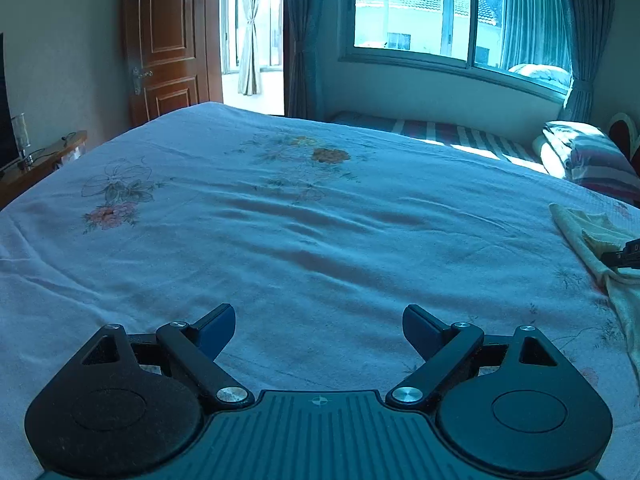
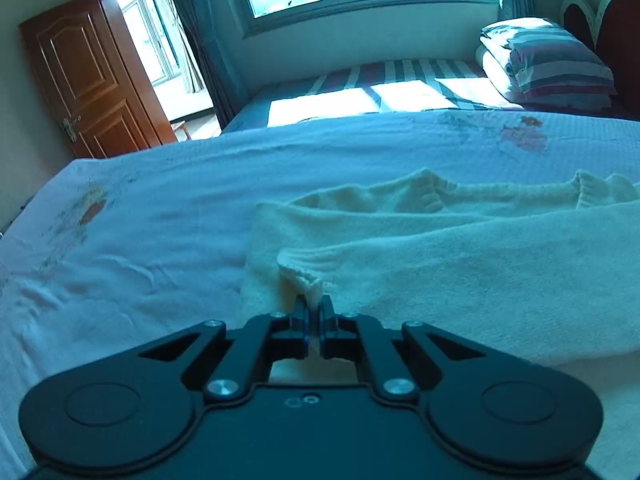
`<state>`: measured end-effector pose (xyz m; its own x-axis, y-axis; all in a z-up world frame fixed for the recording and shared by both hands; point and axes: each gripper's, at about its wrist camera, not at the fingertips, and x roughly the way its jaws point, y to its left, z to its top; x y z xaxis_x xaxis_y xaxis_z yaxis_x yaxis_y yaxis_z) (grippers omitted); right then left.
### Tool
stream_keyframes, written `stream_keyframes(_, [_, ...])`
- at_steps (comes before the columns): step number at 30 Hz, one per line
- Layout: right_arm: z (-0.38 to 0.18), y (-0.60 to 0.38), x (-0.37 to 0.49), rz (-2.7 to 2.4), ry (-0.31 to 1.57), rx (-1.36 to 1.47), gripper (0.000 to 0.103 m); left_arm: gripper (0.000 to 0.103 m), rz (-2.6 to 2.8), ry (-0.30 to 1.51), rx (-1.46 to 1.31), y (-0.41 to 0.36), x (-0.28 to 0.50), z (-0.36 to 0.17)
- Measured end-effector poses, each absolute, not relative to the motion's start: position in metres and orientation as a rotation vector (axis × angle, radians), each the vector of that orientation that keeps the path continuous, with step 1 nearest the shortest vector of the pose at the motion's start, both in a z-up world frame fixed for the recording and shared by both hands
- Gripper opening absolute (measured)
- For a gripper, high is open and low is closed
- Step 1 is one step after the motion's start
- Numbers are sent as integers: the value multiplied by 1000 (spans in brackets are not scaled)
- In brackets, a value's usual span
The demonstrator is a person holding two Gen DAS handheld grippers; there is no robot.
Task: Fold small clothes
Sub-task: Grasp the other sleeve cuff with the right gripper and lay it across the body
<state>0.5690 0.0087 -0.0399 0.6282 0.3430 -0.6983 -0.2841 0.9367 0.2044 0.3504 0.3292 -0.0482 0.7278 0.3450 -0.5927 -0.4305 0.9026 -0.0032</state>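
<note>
While the left gripper hovers over the floral bedsheet with its jaws spread wide and nothing between them, the cream knit garment lies well off to its right. Right gripper: jaws pinched together on a ribbed cuff of that garment, whose body spreads ahead and to its right. Judged step: a fold begun from the cuff. Next, the cuff probably needs carrying across the body, with the free gripper brought over to steady the cloth.
</note>
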Motion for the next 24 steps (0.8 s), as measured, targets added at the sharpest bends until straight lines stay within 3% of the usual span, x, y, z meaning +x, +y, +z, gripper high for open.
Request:
stream_keyframes(3, [-36, 16, 558, 361, 772, 42, 19, 90, 446, 633, -160, 337, 346, -54])
stream_keyframes(5, [-32, 20, 554, 375, 771, 53, 31, 90, 445, 639, -148, 334, 352, -58])
stream_keyframes(6, [-33, 26, 557, 425, 786, 72, 43, 90, 434, 639, -149, 330, 357, -59])
stream_keyframes(10, [-19, 22, 548, 598, 744, 164, 31, 90, 336, 620, -147, 299, 389, -55])
stream_keyframes(14, [2, -38, 534, 446, 667, 208, 28, 89, 121, 572, -150, 234, 448, -43])
stream_keyframes(16, [6, -83, 527, 341, 656, 218, 31, 75, 1, 565, -173, 198, 481, -38])
stream_keyframes(17, [9, -106, 524, 295, 656, 213, 31, 63, -45, 574, -188, 182, 498, -37])
stream_keyframes(19, [14, -147, 518, 232, 651, 202, 32, 61, -106, 581, -212, 156, 527, -39])
stream_keyframes(20, [16, -167, 516, 212, 648, 209, 32, 55, -132, 603, -217, 142, 544, -42])
stream_keyframes(21, [17, -185, 514, 196, 644, 221, 32, 40, -131, 646, -218, 133, 559, -46])
stream_keyframes(24, [15, -228, 512, 130, 635, 219, 31, 36, -89, 731, -210, 111, 586, -57])
